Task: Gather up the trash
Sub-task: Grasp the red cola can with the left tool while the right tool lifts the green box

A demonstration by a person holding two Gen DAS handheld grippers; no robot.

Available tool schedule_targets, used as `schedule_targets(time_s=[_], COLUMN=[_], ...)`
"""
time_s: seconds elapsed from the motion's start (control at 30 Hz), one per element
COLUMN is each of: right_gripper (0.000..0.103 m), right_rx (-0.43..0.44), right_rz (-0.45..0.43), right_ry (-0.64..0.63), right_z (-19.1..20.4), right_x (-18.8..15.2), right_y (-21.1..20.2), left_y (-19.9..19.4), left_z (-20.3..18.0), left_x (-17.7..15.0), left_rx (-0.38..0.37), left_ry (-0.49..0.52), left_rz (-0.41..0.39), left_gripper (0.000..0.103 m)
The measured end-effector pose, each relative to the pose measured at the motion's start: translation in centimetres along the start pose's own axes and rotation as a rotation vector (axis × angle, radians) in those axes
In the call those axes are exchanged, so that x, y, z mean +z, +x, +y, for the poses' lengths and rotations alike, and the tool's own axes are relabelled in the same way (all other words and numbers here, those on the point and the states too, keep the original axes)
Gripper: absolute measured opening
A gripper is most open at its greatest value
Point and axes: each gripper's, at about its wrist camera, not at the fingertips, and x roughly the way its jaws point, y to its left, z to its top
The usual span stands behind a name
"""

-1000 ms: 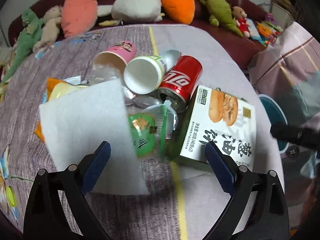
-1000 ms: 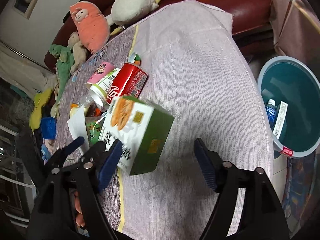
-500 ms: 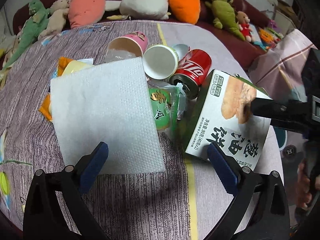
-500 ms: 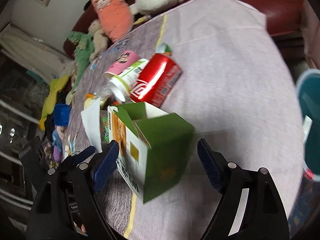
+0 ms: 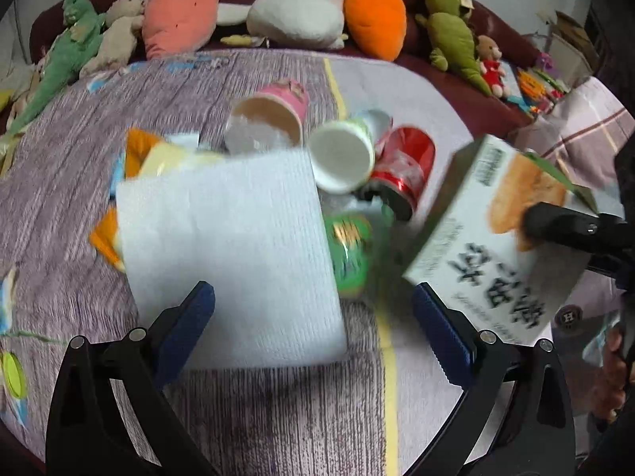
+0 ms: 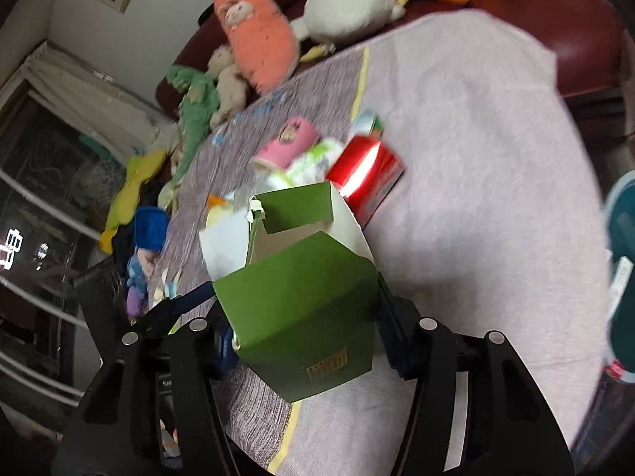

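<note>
Lifted off table [image 6: 476, 158] now: green box [image 6: 305, 317], clamped in R gripper [image 6: 307, 335].

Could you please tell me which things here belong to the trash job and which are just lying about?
Job: box in right gripper, napkin, can, pink cup, white cup, bin.
Lying about: carrot plush, white plush, green dinosaur.

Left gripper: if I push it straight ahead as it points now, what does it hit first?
Most likely the white paper towel, lying flat between the open left gripper fingers. Behind it sits the green wrapper; depth is uncertain.
</note>
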Motion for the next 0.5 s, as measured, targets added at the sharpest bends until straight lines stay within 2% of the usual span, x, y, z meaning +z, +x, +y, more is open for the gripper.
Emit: schedule_targets(time_s=[0.2, 0.4, 0.5], right_gripper=[0.055, 0.056, 0.057], right_rx=[-0.14, -0.203, -0.22], right_rz=[-0.126, -0.192, -0.208], right_ry=[0.058, 0.113, 0.141], right_z=[-2.3, -5.3, -7.0], right_x=[1.2, 1.9, 1.9], right_y=[-4.7, -6.9, -7.7], left_y=[0.2, 2.7, 5.0], left_z=[-2.6, -7.6, -9.4], left_x=[3.7, 6.9, 7.7], left_rx=[-0.007, -0.028, -0.015], left_ry=[0.089, 0.235, 0.297], left_rz=[-0.036, -0.014, 0.027], left_gripper=[0.1, 0.098, 0.086])
